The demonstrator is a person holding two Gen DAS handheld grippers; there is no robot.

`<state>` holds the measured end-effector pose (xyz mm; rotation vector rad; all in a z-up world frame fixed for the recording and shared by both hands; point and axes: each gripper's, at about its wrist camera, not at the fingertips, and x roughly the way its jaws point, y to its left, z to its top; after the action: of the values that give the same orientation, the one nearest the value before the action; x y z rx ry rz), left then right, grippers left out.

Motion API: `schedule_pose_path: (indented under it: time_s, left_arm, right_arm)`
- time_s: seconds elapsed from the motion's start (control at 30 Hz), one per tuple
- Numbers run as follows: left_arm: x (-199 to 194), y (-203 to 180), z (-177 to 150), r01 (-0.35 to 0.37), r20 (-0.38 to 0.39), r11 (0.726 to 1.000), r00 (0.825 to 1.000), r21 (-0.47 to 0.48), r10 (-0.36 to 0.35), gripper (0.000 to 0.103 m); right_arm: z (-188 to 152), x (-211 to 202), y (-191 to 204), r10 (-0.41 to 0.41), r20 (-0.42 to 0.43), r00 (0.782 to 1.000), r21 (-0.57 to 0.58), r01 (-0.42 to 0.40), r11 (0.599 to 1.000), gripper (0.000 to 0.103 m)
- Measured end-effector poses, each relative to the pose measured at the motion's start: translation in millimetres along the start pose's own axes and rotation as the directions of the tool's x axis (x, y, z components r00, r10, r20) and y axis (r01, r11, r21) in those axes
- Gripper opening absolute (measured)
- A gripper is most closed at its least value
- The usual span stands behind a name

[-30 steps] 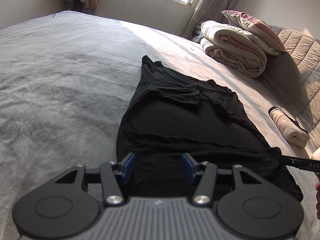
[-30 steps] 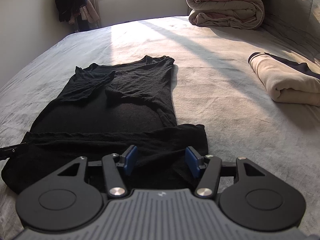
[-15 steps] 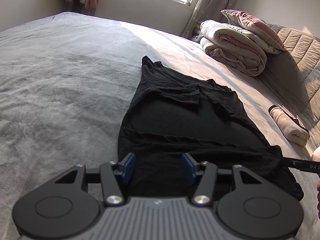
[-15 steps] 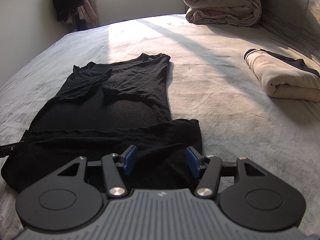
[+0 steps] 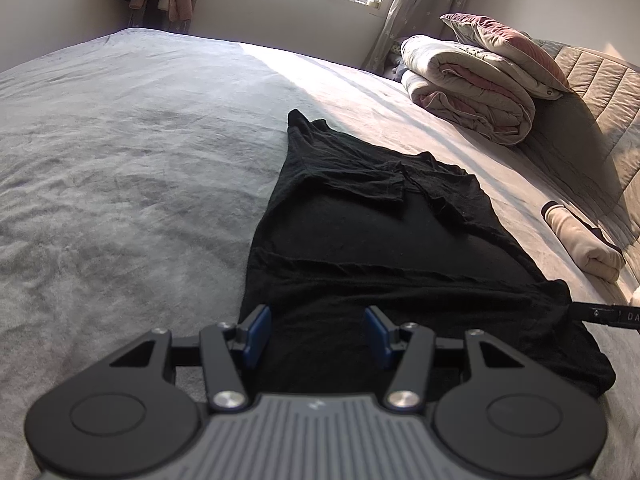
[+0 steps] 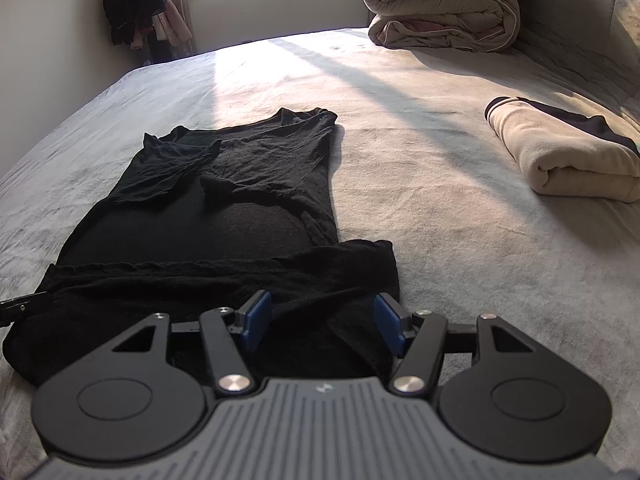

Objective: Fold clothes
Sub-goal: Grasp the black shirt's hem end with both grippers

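A black T-shirt (image 5: 360, 232) lies flat on the grey bed cover (image 5: 120, 160), sleeves folded inward and its near hem turned up in a band. My left gripper (image 5: 318, 320) hovers open over the band's left end, its pads clear of the cloth. In the right wrist view the same T-shirt (image 6: 224, 232) runs away from me. My right gripper (image 6: 322, 312) stands over the band's right end, jaws opening, with cloth below but nothing pinched. Each view catches a black finger of the other gripper at the shirt's edge.
A folded beige garment (image 6: 568, 160) lies to the right of the shirt. A rolled duvet (image 5: 468, 84) with a pillow (image 5: 504, 40) on top sits by the padded headboard (image 5: 600, 92). Clothes hang (image 6: 132, 4) in the far corner beside the window.
The right gripper's jaws have spread slightly wider. The left gripper and the shirt have kept still.
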<state>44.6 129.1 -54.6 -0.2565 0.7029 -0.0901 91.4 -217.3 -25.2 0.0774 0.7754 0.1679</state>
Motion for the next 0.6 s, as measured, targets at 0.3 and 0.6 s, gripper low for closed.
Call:
schedule_pose_path:
  time_s: [0.3, 0.6]
  left_arm:
    - [-15, 11, -7, -0.044, -0.003, 0.999, 0.999, 0.020, 0.044, 0.054]
    - [-29, 20, -15, -0.042, -0.031, 0.999, 0.999, 0.001, 0.042, 0.054]
  right_arm:
    - [-5, -10, 2, 0.003, -0.001, 1.000, -0.013, -0.003, 1.000, 0.062]
    - [-17, -23, -4, -0.005, -0.010, 1.000, -0.016, 0.004, 1.000, 0.062]
